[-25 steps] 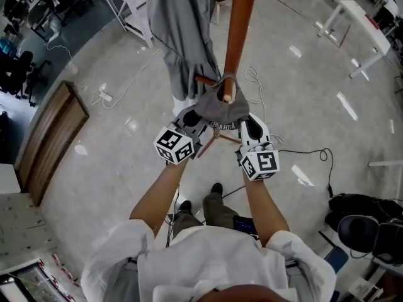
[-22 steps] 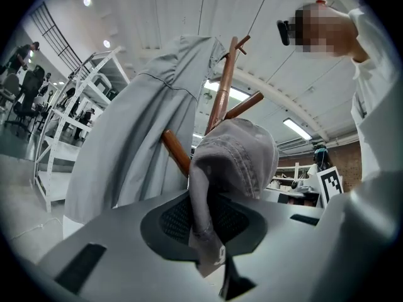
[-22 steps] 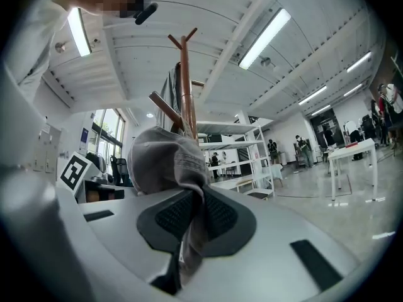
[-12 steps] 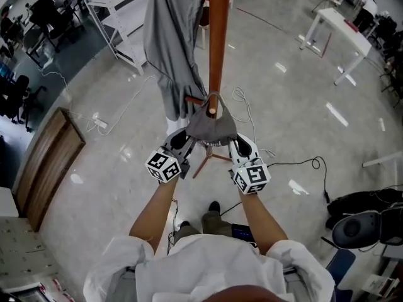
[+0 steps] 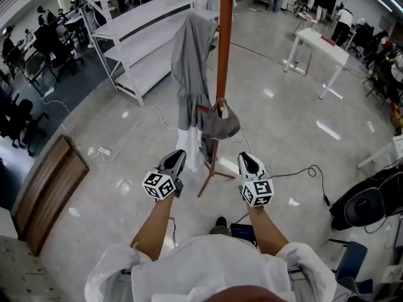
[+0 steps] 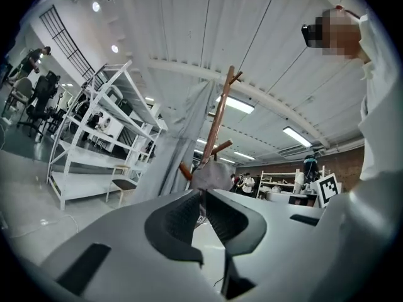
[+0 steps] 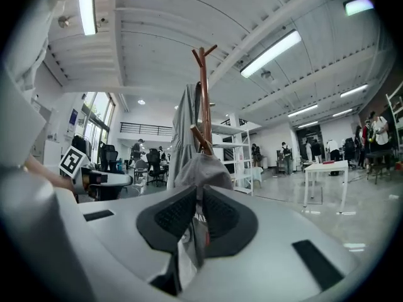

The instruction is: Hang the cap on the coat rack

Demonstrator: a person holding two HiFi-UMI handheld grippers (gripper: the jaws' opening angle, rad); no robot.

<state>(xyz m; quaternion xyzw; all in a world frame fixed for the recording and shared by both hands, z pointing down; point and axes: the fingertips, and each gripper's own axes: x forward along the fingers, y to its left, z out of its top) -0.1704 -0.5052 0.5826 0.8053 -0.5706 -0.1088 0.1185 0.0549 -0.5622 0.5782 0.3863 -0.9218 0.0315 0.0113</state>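
On the coat rack (image 5: 223, 55) the cap (image 5: 220, 123) hangs from a short lower peg, well apart from the left gripper (image 5: 177, 158) and the right gripper (image 5: 247, 159), both closed on nothing, so I think a knock on the pole could slip it off.

The head view looks from up on the person's head, forward and down, and sees the left gripper (image 5: 175, 158) and the right gripper (image 5: 247, 159) close by, with the coat rack (image 5: 223, 55) a bit farther ahead. The left gripper view sits low and looks up along its jaws at the coat rack, and the right gripper view does the same from the other side. All three views share the coat rack, the grey cap (image 5: 220, 123) on it and the white shelves (image 5: 145, 30) behind
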